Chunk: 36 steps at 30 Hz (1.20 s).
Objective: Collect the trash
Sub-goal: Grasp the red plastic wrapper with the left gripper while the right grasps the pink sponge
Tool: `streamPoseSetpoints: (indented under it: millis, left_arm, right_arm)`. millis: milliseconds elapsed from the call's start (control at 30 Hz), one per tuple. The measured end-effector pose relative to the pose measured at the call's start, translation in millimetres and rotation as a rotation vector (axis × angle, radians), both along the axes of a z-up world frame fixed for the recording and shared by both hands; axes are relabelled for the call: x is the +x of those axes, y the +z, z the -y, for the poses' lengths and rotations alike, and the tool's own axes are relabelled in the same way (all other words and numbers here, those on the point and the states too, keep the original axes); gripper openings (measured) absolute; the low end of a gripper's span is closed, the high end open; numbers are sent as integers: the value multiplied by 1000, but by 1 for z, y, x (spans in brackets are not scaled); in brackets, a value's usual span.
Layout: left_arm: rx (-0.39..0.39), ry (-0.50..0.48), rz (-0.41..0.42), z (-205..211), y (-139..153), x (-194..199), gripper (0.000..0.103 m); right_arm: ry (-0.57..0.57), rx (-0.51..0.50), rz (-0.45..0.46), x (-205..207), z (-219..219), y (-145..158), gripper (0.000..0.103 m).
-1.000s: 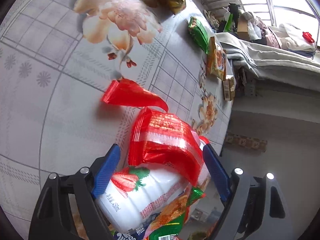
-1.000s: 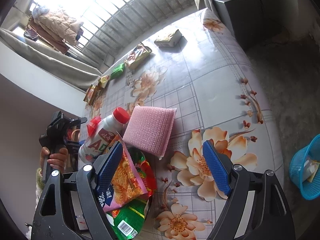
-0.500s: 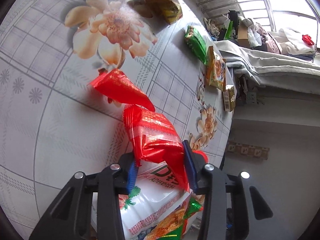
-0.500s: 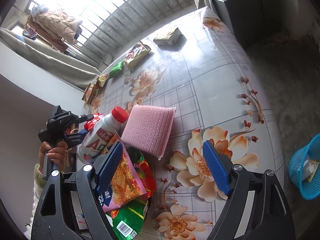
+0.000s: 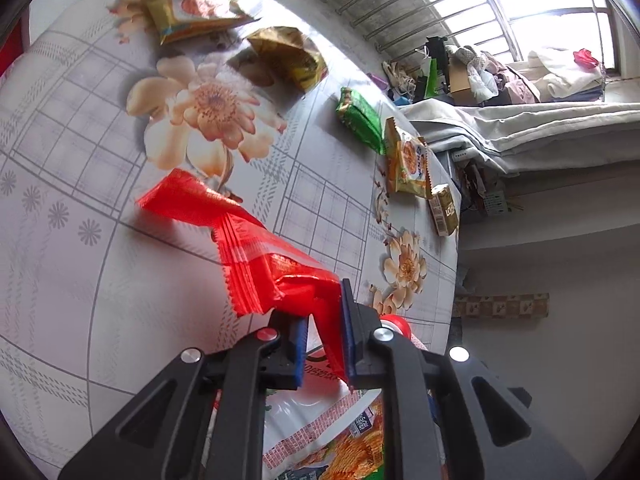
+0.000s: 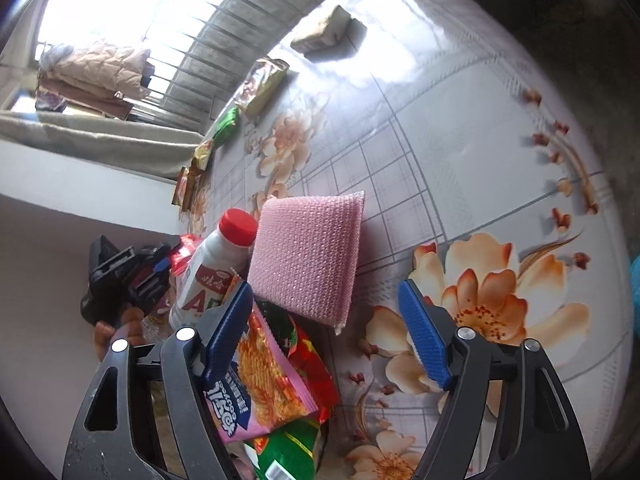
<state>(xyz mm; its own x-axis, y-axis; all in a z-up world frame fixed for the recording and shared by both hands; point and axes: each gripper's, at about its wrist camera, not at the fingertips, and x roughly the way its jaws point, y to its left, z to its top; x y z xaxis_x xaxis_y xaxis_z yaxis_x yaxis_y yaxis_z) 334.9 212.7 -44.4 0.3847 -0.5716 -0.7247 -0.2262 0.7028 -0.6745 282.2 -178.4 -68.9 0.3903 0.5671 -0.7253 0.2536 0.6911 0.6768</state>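
Change since a second ago: the left gripper (image 5: 325, 330) stood wide around the red wrapper (image 5: 256, 256) and the white bottle (image 6: 208, 276); now its jaws have drawn in on the wrapper, and the bottle shows only below them. The right gripper (image 6: 326, 336) has dropped closer to the pile, so the pink sponge (image 6: 306, 256) looms larger.
Left gripper: jaws closing and nearly together, the blue pads pinching the crumpled lower end of the red wrapper.
Red wrapper: its free end fans out up and left over the floral tablecloth (image 5: 80, 160), lifted off the surface at the clamped end.
Right gripper: jaws well apart and narrowing, nothing pressed between the pads; its left finger lies against the orange snack packet (image 6: 264, 376), the right finger hangs over a printed flower.
Pile under right gripper: orange snack packet on top of a green-and-red packet (image 6: 296, 452), the pink sponge just beyond, the white bottle with red cap beside the sponge.
Other trash: gold packets (image 5: 192, 8) and (image 5: 292, 56), a green packet (image 5: 360, 120), an orange packet (image 5: 408, 164) and a small box (image 5: 444, 210) spread along the table's far edge.
Person: a hand (image 6: 116, 328) grips the left tool's handle, seen from the right wrist view.
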Motion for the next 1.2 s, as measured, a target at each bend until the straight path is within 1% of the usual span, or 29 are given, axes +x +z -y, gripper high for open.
streamPoseSetpoints:
  millis: [33,100,167,233,267,333,400,467,600,700,867,967,1200]
  left_arm:
    - [4,-4,10,0,1,-1,13]
    - [11,-6,23,0,3,-2,13]
    - [18,-12,33,0,4,-4,13]
    - [22,-14,40,0,5,-5,13]
    - [23,-14,43,0,5,-6,12]
    - [24,-14,50,-3,7,-7,12]
    - [26,-14,60,-4,9,-8,12]
    - [28,-15,68,-5,10,-10,12]
    - [27,-11,83,-7,13,-13,12]
    - [24,-11,88,-8,15,-14,12]
    - [36,-14,93,-8,17,-15,12]
    - [47,-10,104,-9,21,-17,12]
    - [81,-9,156,-8,38,-27,12]
  right_arm:
    - [-3,3,-12,3,-1,-4,66]
    - [-3,3,-24,8,-4,-10,60]
    - [-3,0,-16,10,-6,-11,55]
    - [-5,-21,-16,11,-7,-10,46]
    - [-6,-34,-21,11,-8,-11,36]
    - [-11,-12,-17,11,-7,-14,29]
    - [-21,-30,-3,10,-6,-11,26]
    - [-35,-69,21,7,-2,-5,24]
    - [-82,-92,40,3,11,-2,23]
    - [-138,-88,43,-5,28,-1,23]
    - [-197,-36,44,-25,51,-6,21]
    - [-217,-21,45,-37,61,-8,20]
    - [-255,80,78,-60,78,-8,19]
